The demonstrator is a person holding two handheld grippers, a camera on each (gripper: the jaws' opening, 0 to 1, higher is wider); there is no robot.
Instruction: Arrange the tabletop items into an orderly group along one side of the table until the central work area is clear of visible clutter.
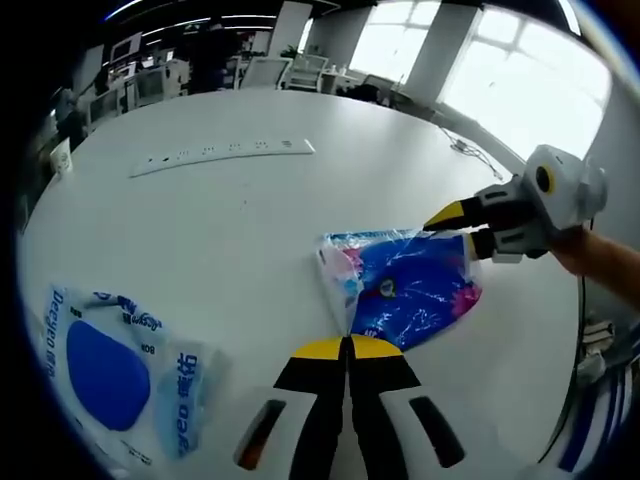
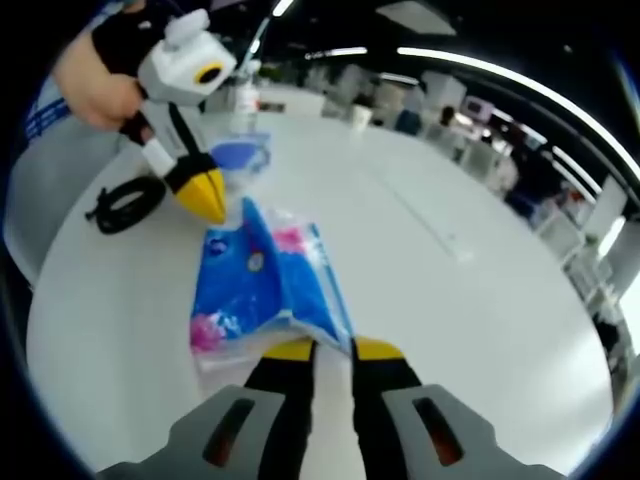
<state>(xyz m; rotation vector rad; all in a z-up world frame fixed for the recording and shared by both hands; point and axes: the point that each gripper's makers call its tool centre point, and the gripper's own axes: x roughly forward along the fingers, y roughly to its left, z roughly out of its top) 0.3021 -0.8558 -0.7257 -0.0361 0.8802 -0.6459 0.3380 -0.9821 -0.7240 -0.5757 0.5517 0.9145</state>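
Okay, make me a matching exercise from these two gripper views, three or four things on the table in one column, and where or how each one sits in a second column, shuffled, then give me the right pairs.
Things:
1. blue and pink packet
2. power strip
3. black cable
4. pack with the blue oval

Descriptions:
A. coiled near the table edge, beside the left gripper
B. lying long and flat on the far side of the table
C. pinched at opposite ends by both grippers
D. at the near left, apart from the grippers

Pairs: 1-C, 2-B, 3-A, 4-D

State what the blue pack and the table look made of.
Blue pack: thin glossy plastic film, judging by its wrinkles, glints and clear sealed edge; contents unclear. Table: smooth matte white top, probably laminate; the look leaves it open.
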